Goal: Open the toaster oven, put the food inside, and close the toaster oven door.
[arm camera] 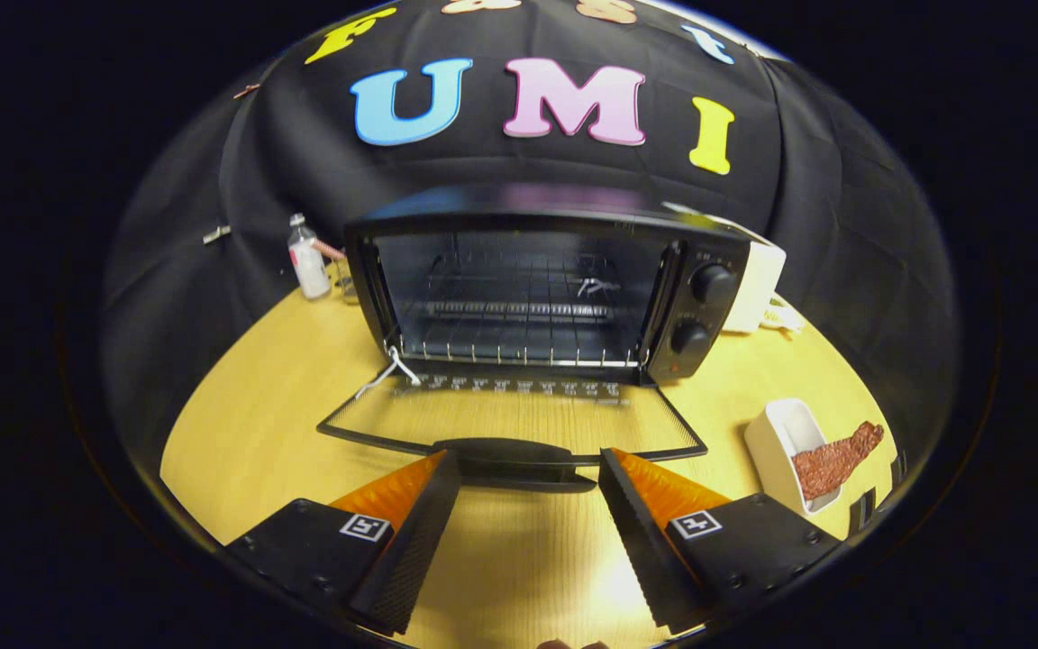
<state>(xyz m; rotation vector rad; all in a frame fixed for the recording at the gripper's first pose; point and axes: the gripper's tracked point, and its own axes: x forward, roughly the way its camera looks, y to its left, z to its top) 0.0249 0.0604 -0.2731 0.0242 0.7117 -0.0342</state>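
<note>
A black toaster oven (537,288) stands on the yellow table with its glass door (510,419) folded flat down toward me. The wire rack (519,311) inside is bare. The door's handle (514,455) lies just ahead of my fingertips, in line with the gap between them. My gripper (528,469) is open with nothing between its fingers. The food, a reddish-brown strip of meat (834,460), rests in a white dish (776,433) off to the right of the fingers, one end sticking out over the rim.
A small white bottle (308,261) stands left of the oven by the cloth wall. A white box-shaped object (758,284) with a cord sits behind the oven's right side. Two knobs (713,284) are on the oven's right panel. Bare yellow table (249,406) lies left of the door.
</note>
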